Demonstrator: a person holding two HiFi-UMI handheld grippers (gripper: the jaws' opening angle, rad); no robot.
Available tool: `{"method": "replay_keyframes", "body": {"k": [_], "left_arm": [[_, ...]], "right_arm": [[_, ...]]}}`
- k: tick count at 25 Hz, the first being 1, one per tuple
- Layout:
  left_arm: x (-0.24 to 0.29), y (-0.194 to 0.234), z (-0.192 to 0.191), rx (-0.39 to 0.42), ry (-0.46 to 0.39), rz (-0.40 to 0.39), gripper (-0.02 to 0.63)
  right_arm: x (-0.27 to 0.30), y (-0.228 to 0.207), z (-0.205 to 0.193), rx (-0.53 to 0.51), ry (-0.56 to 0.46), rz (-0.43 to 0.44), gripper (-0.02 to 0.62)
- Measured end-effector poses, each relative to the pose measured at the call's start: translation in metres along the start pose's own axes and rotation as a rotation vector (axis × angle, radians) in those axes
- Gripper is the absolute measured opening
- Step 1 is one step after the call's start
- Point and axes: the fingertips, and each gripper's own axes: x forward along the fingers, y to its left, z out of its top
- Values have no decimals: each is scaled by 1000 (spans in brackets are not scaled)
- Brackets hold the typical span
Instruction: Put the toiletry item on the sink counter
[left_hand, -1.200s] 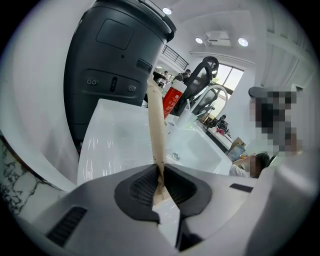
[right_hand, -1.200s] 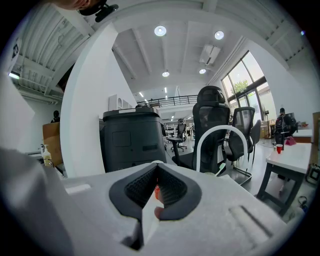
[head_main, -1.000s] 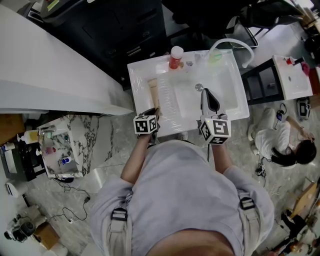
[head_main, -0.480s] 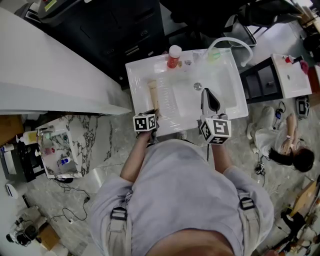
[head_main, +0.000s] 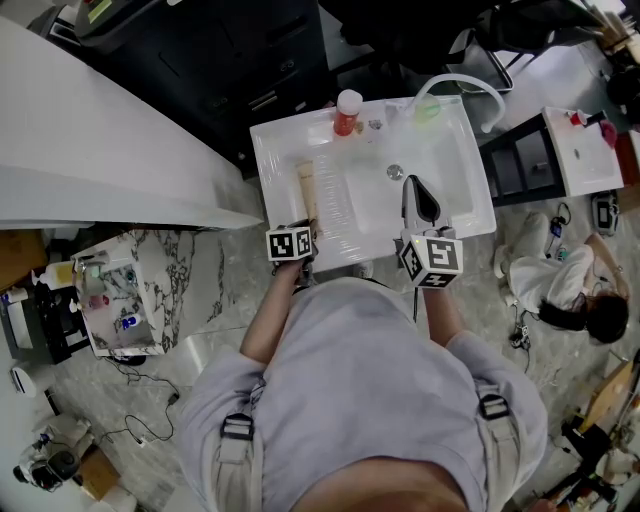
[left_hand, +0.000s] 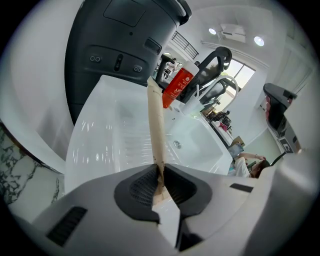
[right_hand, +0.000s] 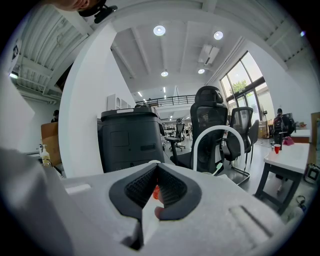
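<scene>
A long beige tube (head_main: 307, 192) stretches over the left part of the white sink counter (head_main: 275, 160). My left gripper (head_main: 305, 228) is shut on its near end. In the left gripper view the tube (left_hand: 155, 120) runs straight out from the jaws toward a red bottle (left_hand: 177, 85); whether its far end touches the counter I cannot tell. My right gripper (head_main: 418, 200) hovers over the basin near the drain (head_main: 395, 172), shut with nothing in it. In the right gripper view its pads (right_hand: 170, 192) meet, and a sliver of red shows past them.
A red bottle with a white cap (head_main: 346, 113) stands at the sink's back edge, with a green item (head_main: 428, 110) and a white arched faucet (head_main: 462, 90) to its right. A black bin (head_main: 250, 60) stands behind the sink. A person crouches on the floor at the right (head_main: 570, 290).
The head view shifted slightly a second ago, then held. Both grippers keep their pose, the left still shut on the tube. The person on the floor at right has moved.
</scene>
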Motion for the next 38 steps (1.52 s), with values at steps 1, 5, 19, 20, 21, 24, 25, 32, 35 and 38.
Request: {"method": "replay_keyframes", "body": {"k": [1,5,19,20,21,24,25,32,35,38], "left_arm": [[-1,0,1,2,-7,1,38],[-4,2,5,1,-33,9,81],[-40,-3,33,40,-145,40,86],[-44,-3,37,46,-160,43,86],[-49,-4,41,55,-174,48,84],[-62,-4,52,98,-217,80,60],[-66,-4,56,116,-232,95,52],[-89,-6,71,196,-306,158,26],[-94,-8,75,219,-326,169,21],[-99,-11,81,258,-346,190,18]], "right_arm": [[0,0,0,1,0,0,2],[-1,0,0,4,0,4,2],[4,13,1,5,0,41,2],[4,14,1,4,0,44,2],[4,16,1,3,0,47,2],[5,20,2,0,1,57,2],[5,21,2,0,1,60,2],[6,26,3,-9,3,75,2],[6,27,3,-12,3,77,2],[7,26,4,-15,1,81,2]]}}
